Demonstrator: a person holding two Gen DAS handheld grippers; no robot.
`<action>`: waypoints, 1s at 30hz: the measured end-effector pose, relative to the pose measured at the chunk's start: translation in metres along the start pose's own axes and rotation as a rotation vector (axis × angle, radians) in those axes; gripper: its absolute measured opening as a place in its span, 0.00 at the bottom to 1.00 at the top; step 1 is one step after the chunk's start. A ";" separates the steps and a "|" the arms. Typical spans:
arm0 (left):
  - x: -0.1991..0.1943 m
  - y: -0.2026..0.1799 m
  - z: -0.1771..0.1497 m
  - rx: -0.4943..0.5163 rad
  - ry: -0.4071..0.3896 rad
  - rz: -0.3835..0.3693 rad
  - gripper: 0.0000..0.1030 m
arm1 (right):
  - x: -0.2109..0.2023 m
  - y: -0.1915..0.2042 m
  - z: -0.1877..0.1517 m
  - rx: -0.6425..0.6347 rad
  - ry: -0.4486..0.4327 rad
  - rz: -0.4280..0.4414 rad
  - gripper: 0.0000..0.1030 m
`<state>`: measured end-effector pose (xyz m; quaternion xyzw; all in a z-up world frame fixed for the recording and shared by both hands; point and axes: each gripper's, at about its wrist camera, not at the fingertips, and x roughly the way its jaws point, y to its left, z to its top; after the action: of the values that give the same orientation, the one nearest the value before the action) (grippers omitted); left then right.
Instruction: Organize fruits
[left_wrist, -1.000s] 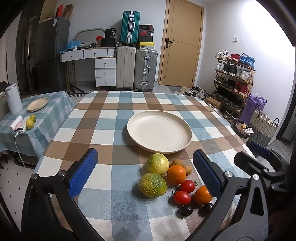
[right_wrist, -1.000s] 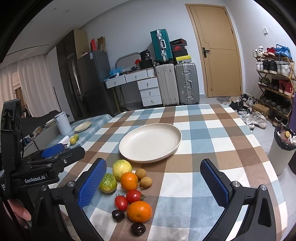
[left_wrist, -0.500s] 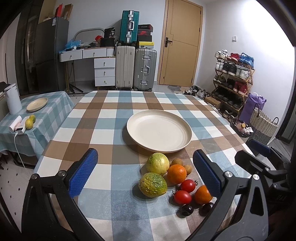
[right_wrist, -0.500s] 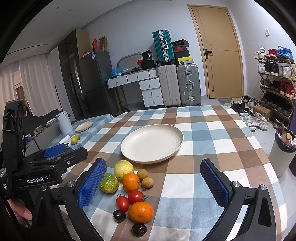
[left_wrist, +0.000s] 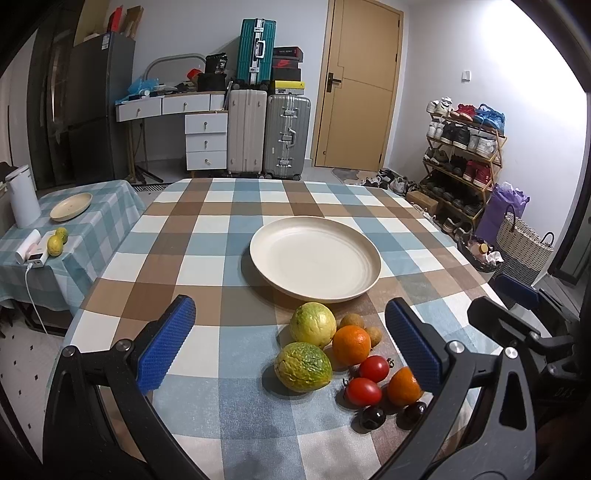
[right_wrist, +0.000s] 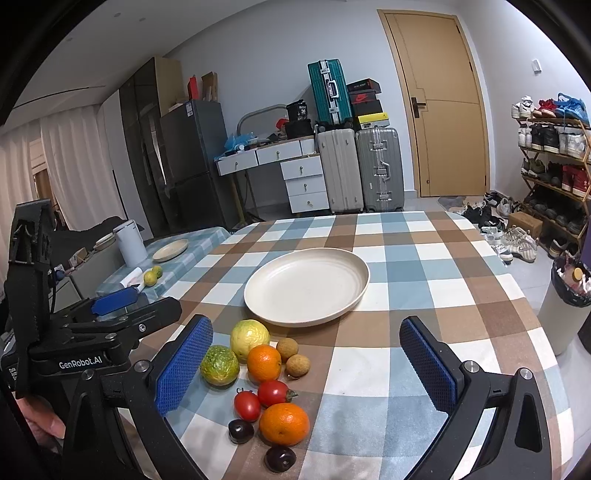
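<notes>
Fruit heaped on the bench (left_wrist: 229, 236) just short of the empty plate (left_wrist: 316, 242); both tools spread wide, holding nothing.

The left tool (left_wrist: 291, 347) and right tool (right_wrist: 306, 363) hover above the near edge, jaws well apart. The two big green-yellow fruits (left_wrist: 303, 366) (left_wrist: 312, 324) look the heaviest, firm with rough rind, and should take a squeeze across the widest part. The oranges (right_wrist: 263, 362) (right_wrist: 284, 423) are probably firm and grippy; hold them at the equator. The tomatoes (right_wrist: 274, 393) (right_wrist: 247, 405) are smooth, likely soft and easily bruised, so pinch lightly away from the stem. The two small brown fruits (right_wrist: 297, 365) touch each other and will likely roll. The dark cherries (right_wrist: 241, 431) (right_wrist: 280, 458) are smallest, glossy and likely slippery.
</notes>
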<state>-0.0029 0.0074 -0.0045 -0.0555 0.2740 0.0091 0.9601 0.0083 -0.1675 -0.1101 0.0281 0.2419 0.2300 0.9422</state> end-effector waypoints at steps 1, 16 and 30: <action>0.001 0.000 -0.001 0.001 0.001 -0.002 1.00 | 0.000 0.000 0.000 -0.001 0.003 0.003 1.00; 0.009 -0.004 -0.011 0.002 0.012 -0.003 1.00 | -0.001 0.001 0.003 0.013 -0.001 0.022 1.00; 0.021 0.001 -0.020 -0.022 0.054 -0.041 1.00 | 0.003 -0.002 0.000 0.021 0.011 0.016 1.00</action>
<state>0.0041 0.0058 -0.0326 -0.0717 0.2984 -0.0093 0.9517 0.0110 -0.1681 -0.1117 0.0388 0.2493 0.2352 0.9386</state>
